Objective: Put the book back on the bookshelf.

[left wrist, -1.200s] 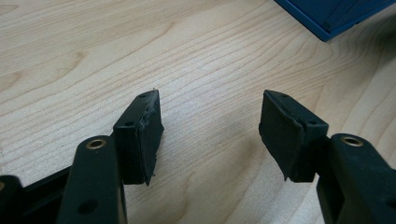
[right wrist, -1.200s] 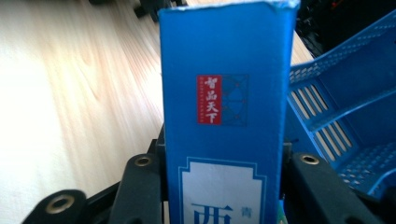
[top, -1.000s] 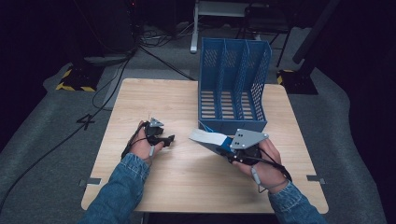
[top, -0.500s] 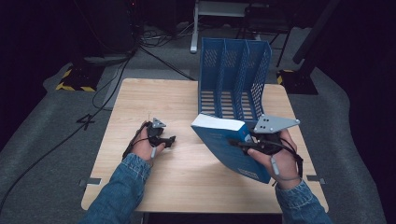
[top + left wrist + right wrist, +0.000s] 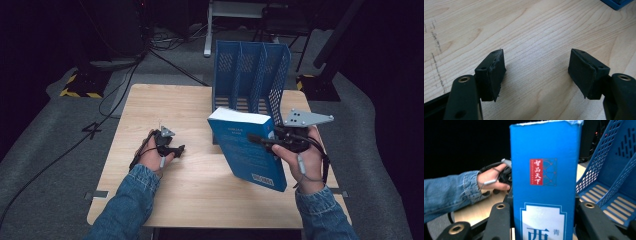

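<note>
A light wooden table (image 5: 165, 105) is placed on a grey carpeted floor (image 5: 45, 150). Black cables (image 5: 100, 107) are laid across the carpet. The room behind is kept dark, and a yellow-black striped marking (image 5: 75, 90) is seen.

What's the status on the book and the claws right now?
Right claw shut on blue book, lifted. Left claw empty, jaws just opening. File rack behind, path clear.

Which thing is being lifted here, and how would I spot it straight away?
Start at the wooden table and find the tall blue file rack at its far edge. Just in front of it, the right gripper clamps a blue book held above the tabletop. It alone is solid blue with white page edges and a red label.
</note>
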{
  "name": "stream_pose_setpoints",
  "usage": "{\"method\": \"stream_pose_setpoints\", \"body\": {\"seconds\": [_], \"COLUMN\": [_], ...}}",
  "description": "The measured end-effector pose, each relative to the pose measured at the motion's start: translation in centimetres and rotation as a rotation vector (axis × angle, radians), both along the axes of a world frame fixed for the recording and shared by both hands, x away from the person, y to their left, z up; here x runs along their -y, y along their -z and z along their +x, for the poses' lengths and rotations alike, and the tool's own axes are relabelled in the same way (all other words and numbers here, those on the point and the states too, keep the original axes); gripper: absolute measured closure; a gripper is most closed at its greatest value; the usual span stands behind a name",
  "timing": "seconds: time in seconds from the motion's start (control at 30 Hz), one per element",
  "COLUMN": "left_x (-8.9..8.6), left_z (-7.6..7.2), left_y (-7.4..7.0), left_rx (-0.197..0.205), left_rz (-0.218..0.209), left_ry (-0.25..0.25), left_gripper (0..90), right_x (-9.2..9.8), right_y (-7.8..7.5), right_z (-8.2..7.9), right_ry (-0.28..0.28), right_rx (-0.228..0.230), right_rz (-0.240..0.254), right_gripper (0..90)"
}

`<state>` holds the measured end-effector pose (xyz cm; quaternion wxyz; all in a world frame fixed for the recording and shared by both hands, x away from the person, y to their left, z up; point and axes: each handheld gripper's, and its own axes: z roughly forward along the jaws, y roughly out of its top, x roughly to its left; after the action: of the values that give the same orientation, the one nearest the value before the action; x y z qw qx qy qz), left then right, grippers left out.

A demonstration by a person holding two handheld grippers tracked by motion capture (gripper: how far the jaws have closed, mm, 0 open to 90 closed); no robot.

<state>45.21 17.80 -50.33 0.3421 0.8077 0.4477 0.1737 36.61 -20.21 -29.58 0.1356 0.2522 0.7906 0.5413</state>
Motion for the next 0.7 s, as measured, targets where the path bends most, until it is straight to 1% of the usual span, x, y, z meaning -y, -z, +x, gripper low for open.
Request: {"method": "stream_pose_setpoints", "body": {"seconds": [0.03,0.07,0.1,0.13,0.23,0.43,0.6,0.63,0.67,0.7], "left_x": [-0.1,-0.2,-0.3,-0.4,-0.5,-0.5,-0.5,-0.5,-0.5,-0.4], "left_z": [0.0,0.0,-0.1,-0.1,-0.1,-0.2,-0.1,0.0,0.0,0.2], "left_y": [0.0,0.0,0.0,0.0,0.0,0.0,0.0,0.0,0.0,0.0], "left_rx": [0.0,0.0,0.0,-0.007,0.0,-0.001,-0.004,-0.007,-0.007,-0.004], "left_rz": [0.006,0.001,0.007,0.0,0.007,0.007,0.005,0.004,0.004,0.005], "left_ry": [0.0,-0.001,-0.001,-0.006,-0.006,-0.009,-0.007,-0.008,-0.008,-0.009], "left_gripper": [28.7,27.9,27.9,27.8,27.8,27.8,27.4,26.6,26.2,25.7], "right_x": [0.1,0.3,0.3,0.3,0.3,-0.3,-0.8,-1.1,-1.1,-1.3], "right_y": [-0.1,-0.3,-0.3,-0.4,-0.6,-1.3,-2.1,-2.4,-2.4,-2.7], "right_z": [0.2,0.6,0.6,0.8,1.5,2.8,3.9,4.2,4.2,4.6], "right_ry": [0.004,0.01,0.01,0.009,0.014,0.038,0.042,0.047,0.047,0.045], "right_rx": [-0.001,-0.001,-0.001,0.001,0.013,0.036,0.04,0.043,0.043,0.047], "right_rz": [0.01,0.022,0.022,0.029,0.04,0.026,0.038,0.038,0.038,0.042], "right_gripper": [61.4,61.5,61.5,61.5,61.5,61.5,61.5,61.5,61.5,61.5]}}
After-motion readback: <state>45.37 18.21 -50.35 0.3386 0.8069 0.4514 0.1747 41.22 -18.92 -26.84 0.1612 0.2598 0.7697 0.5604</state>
